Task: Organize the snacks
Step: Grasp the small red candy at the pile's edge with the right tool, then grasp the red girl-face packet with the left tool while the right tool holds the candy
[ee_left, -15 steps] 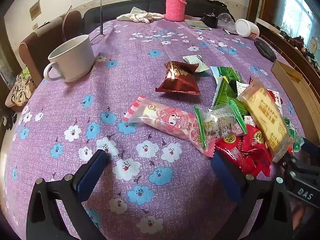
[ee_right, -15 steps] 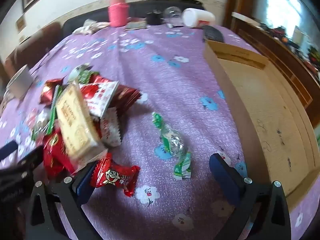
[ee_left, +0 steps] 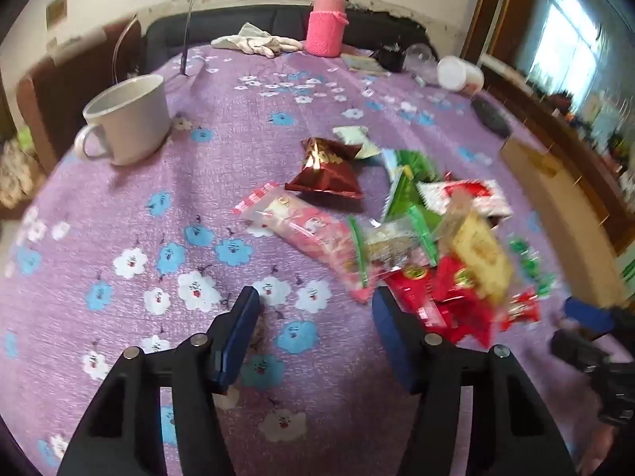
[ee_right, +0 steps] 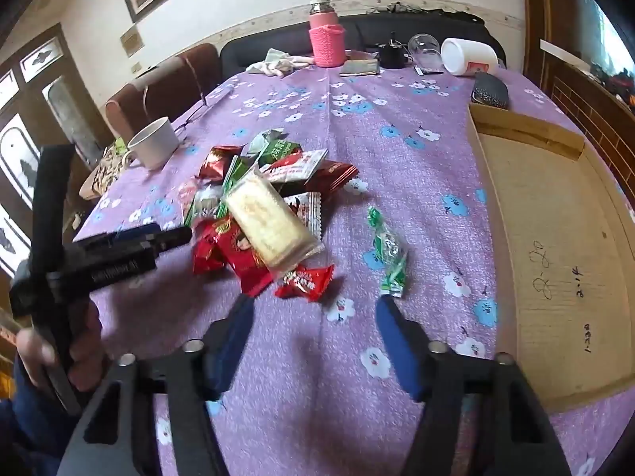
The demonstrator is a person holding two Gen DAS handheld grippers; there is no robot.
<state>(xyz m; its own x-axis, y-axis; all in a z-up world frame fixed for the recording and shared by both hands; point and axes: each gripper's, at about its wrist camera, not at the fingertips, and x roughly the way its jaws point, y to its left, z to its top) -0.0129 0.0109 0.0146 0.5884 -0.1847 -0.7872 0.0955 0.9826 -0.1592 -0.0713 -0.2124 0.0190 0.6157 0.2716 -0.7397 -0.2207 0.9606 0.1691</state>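
Note:
A pile of snack packets (ee_left: 436, 246) lies on the purple flowered tablecloth (ee_left: 158, 206): a pink packet (ee_left: 301, 226), a dark red bag (ee_left: 325, 166), green and red wrappers, a yellow biscuit pack (ee_right: 270, 226). My left gripper (ee_left: 315, 313) is open and empty, just short of the pile's near edge. My right gripper (ee_right: 311, 317) is open and empty, close behind a small red packet (ee_right: 305, 279). A green-wrapped candy (ee_right: 389, 254) lies apart on the right. The left gripper also shows in the right wrist view (ee_right: 135, 238).
A shallow cardboard box (ee_right: 555, 238) lies at the table's right. A white mug (ee_left: 127, 119) stands at the left. At the far end are a pink bottle (ee_left: 327, 20), gloves (ee_left: 258, 43), a tipped white cup (ee_left: 460, 73) and a dark case (ee_right: 490, 91).
Both grippers have pulled back and lifted, so the views are wider. The left gripper's jaws have narrowed somewhat but stay open. The snacks have not moved.

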